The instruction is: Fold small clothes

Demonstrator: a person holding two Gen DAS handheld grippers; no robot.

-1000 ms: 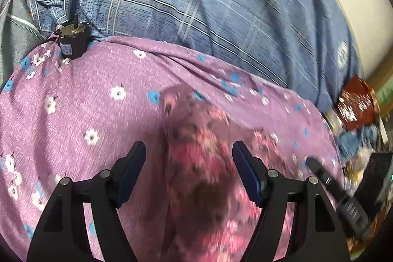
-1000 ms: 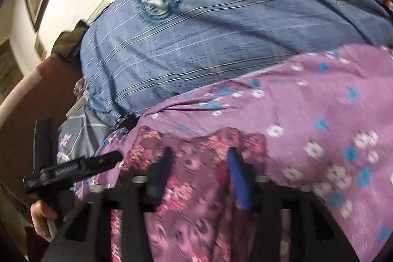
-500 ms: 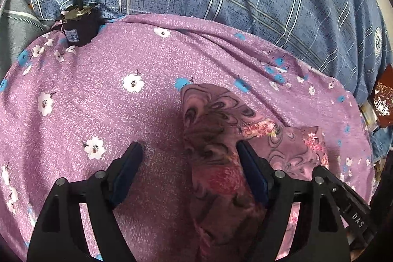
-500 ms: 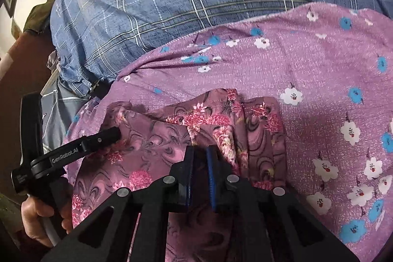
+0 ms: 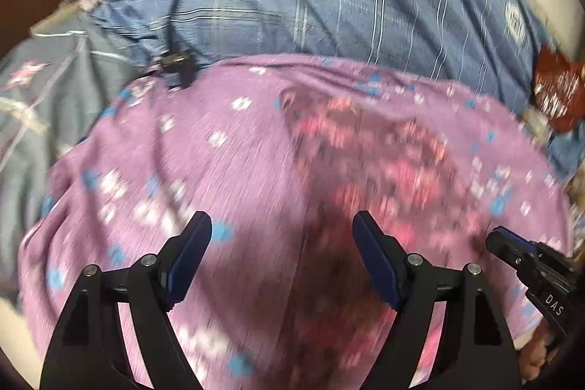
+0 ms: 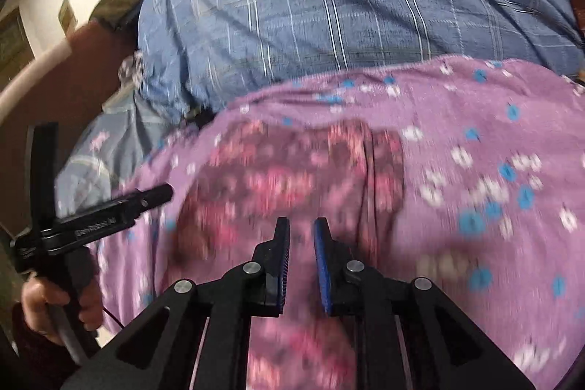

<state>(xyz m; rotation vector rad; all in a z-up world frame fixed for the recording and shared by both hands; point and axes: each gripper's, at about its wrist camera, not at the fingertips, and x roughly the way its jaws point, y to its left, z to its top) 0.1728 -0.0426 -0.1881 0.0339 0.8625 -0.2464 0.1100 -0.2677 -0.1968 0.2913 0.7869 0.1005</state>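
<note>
The left gripper hovers over the purple flowered cloth with its jaws spread wide, and nothing is pinched between them; the left pad sits over the purple cloth and the right pad over the edge of the small garment. That small garment, a dark pink piece with a floral print, lies on the purple cloth, reaching from near the middle of it down toward the left gripper's right jaw. Both pictures are smeared by motion blur, so its folds cannot be read.

In the right wrist view the right gripper hangs above the same small garment. Its jaws stand close together with a narrow slot between the blue pads; they have just been parting a little after closing. Whether any fabric is caught in that slot cannot be told through the blur.

Behind the purple cloth lies a blue checked sheet bearing round printed badges. At the left edge of that view a hand holds the left gripper's handle.
</note>
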